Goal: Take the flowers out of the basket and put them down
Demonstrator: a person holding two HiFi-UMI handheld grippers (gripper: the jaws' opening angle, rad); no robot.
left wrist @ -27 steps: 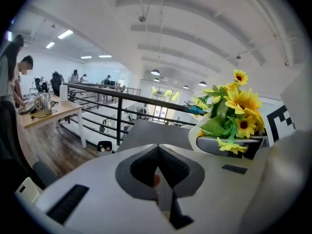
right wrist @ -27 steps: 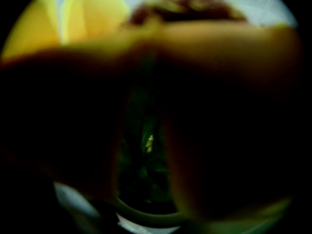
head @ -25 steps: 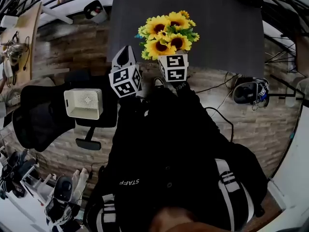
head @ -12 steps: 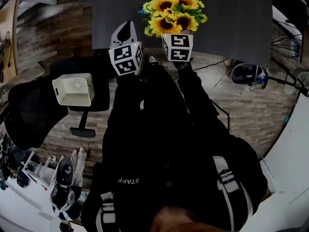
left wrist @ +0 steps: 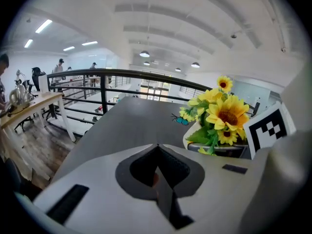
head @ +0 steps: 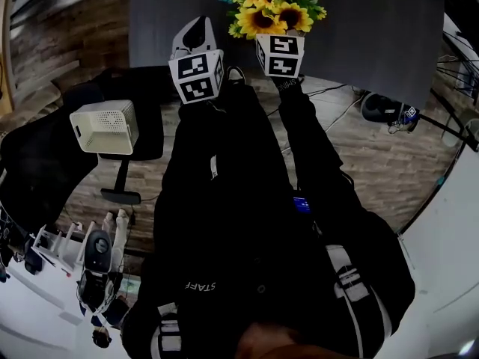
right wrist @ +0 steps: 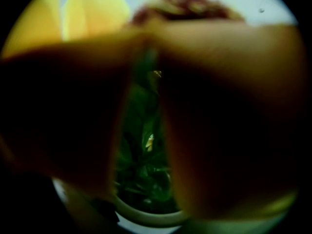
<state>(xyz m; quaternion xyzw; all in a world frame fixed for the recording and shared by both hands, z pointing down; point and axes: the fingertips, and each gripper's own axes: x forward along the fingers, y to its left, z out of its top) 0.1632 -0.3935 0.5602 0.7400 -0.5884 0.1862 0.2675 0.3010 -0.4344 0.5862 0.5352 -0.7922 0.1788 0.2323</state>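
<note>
At the far left of the head view, a white box [head: 105, 126] with a round grille sits on a black chair [head: 41, 174]; what the box is cannot be told. White letters on the person's dark jacket [head: 247, 223] spell STAFF, seen mirrored. Smaller print on the right sleeve is too small to read.

The left gripper [head: 193, 34] hangs over the near edge of the grey table [head: 374, 36]. Its jaws are pressed together with nothing between them, and it does not touch the flowers. The square markers [head: 196, 77] on both grippers are black-and-white patterns with no words.

Just to the right, the flowers [head: 273, 2], yellow sunflowers with green leaves, stand upright in a white basket [left wrist: 191, 139] on the table, stems vertical and blooms up. The head view cuts off the topmost blooms, and the bunch hides the basket there. A small blue butterfly [left wrist: 180, 120] sticks out on the bunch's left side.

The right gripper [right wrist: 148, 57] sits low against the near side of the bunch, its tips hidden under the blooms in the head view. Its own view is badly blurred. The jaws leave only a narrow slit, filled with green leaves and stems, with the basket's pale rim below. Whether they pinch a stem cannot be made out.
</note>
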